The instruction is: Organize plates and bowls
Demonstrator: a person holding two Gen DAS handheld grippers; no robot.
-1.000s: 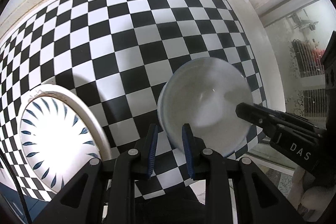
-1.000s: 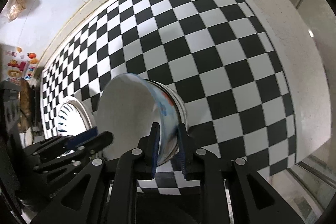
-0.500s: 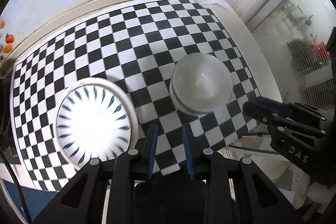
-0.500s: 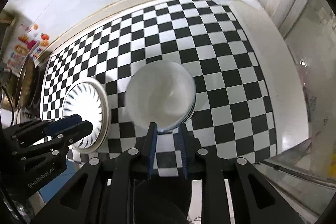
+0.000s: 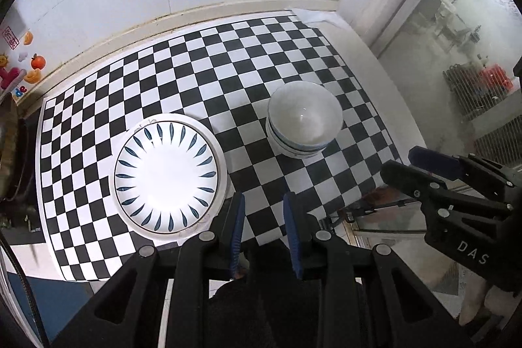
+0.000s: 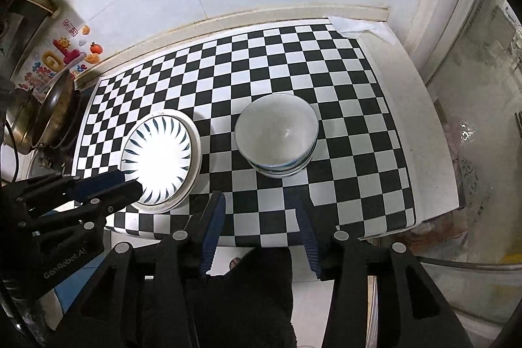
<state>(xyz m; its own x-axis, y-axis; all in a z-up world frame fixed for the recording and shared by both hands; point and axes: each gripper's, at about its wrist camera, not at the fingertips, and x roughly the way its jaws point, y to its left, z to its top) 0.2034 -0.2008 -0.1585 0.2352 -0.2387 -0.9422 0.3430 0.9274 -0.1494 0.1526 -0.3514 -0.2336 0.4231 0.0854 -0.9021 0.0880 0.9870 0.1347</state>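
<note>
A black-and-white checkered mat (image 5: 182, 67) covers a counter against a pale wall. On it, to the left, sits a stack of plates (image 5: 168, 173); the top one is white with dark blue leaf strokes around its rim. To the right, well apart from the plates, stands a stack of white bowls (image 5: 303, 128) with blue bands on their sides. How many bowls are nested is hard to tell.

The left gripper (image 5: 263, 227) hovers near the mat's front edge, its blue-padded jaws parted and empty. The right gripper (image 6: 261, 229) also hangs near the front edge, jaws spread wide, holding nothing.
</note>
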